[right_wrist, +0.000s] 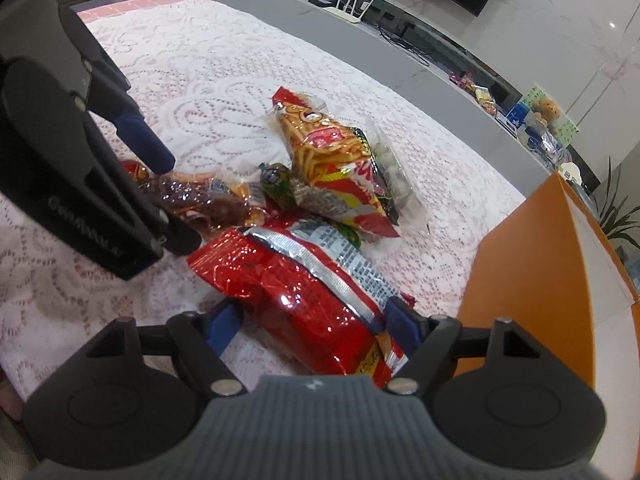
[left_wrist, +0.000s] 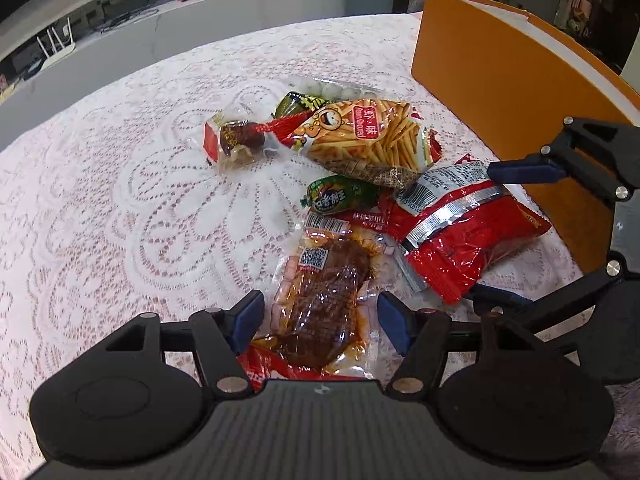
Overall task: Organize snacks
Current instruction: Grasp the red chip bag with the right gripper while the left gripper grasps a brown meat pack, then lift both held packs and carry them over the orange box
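Snack packs lie in a heap on the lace tablecloth (left_wrist: 120,200). My left gripper (left_wrist: 320,322) is open, its blue pads either side of a clear pack of brown braised meat (left_wrist: 324,304). My right gripper (right_wrist: 316,326) is open around a red foil snack bag (right_wrist: 304,292), pads close to its sides; it also shows in the left wrist view (left_wrist: 452,240). Beyond lie a french-fry snack bag (left_wrist: 368,136), a green sausage (left_wrist: 340,194), a small dark meat pack (left_wrist: 236,140) and a clear pack of pale balls (right_wrist: 394,176).
An orange box (left_wrist: 500,92) stands at the right of the heap, its open top showing in the right wrist view (right_wrist: 532,280). A grey ledge (left_wrist: 200,28) with a router and clutter runs behind the table.
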`<state>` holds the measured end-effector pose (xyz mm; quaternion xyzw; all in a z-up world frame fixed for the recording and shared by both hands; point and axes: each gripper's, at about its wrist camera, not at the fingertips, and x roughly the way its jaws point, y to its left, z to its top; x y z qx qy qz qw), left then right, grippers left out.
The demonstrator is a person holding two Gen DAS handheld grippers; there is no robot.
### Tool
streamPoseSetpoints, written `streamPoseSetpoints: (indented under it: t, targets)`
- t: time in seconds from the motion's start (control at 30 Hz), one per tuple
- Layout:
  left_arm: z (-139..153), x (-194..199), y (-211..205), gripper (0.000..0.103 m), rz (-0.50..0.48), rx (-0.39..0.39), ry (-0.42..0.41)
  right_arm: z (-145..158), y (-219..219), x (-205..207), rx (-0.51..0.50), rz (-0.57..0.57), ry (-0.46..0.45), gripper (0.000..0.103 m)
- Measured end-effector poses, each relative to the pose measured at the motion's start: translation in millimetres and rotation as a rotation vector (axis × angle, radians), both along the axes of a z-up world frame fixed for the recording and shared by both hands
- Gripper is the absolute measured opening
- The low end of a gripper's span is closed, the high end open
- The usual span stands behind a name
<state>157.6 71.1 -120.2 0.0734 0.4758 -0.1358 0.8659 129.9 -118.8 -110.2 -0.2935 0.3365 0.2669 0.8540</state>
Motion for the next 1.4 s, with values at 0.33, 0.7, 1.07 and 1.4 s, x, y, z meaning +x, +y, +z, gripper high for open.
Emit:
streamPoseSetpoints:
  t: [0.33, 0.7, 1.07, 1.4]
  targets:
    - [0, -3, -2, 0.068, 0.013, -0.010, -0.035, 0, 1, 1, 0.024, -0.008, -0.011, 0.069]
    - [16, -11, 5, 0.066, 0.108, -0.075, -0.004, 33, -13, -2, 0.128, -0.066, 0.084, 0.057]
    - [50, -42, 12, 0.066, 0.229, -0.158, -0.019, 60, -24, -5, 0.263, -0.124, 0.206, 0.054]
    - [87, -58, 13, 0.066, 0.288, -0.181, -0.082, 88, -28, -18, 0.279, -0.131, 0.164, 0.029]
